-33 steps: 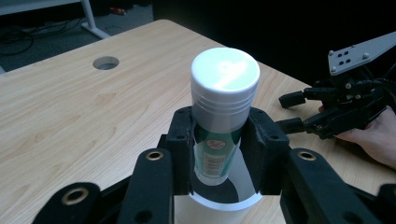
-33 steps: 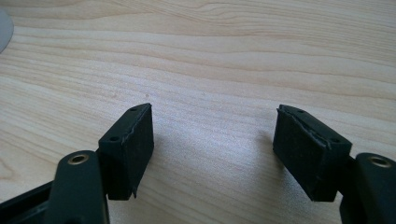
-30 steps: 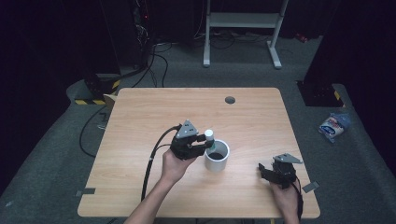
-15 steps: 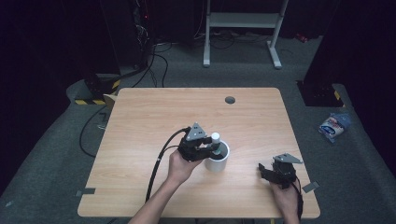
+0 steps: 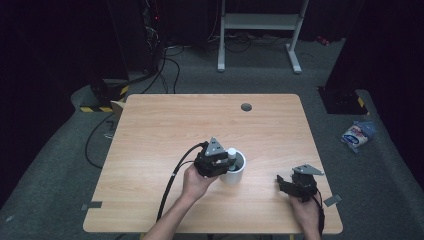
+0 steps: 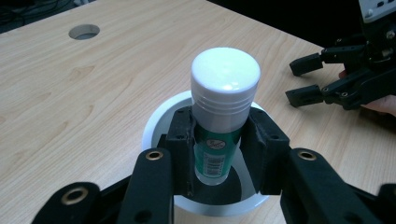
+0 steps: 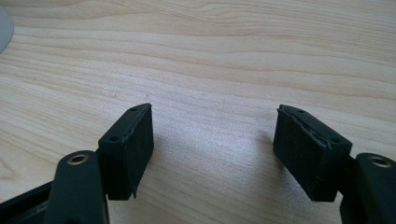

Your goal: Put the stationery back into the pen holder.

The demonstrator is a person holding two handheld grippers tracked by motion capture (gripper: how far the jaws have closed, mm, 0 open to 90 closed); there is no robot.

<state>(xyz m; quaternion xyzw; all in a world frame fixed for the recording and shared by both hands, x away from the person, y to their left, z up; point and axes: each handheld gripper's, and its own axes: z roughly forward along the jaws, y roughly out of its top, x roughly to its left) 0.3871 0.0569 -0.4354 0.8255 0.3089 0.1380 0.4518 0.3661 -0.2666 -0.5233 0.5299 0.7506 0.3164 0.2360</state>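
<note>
A small bottle with a white cap and a green label stands upright between the pads of my left gripper, which is shut on it. Its lower end hangs inside a white cup. From above, the left gripper sits at the cup's left rim, with the bottle cap showing over the dark inside. My right gripper rests low at the table's right front, open. Bare wood shows between its fingers. The left gripper view shows the right gripper beyond the cup.
The wooden table has a round cable hole near its far edge. The left gripper's cable trails over the front. On the floor lie a blue and white bag at the right and cables at the left.
The left gripper has carried the bottle to the right and down, from beside the cup to over it. The bottle's bottom now dips into the cup. The right gripper has stayed put.
</note>
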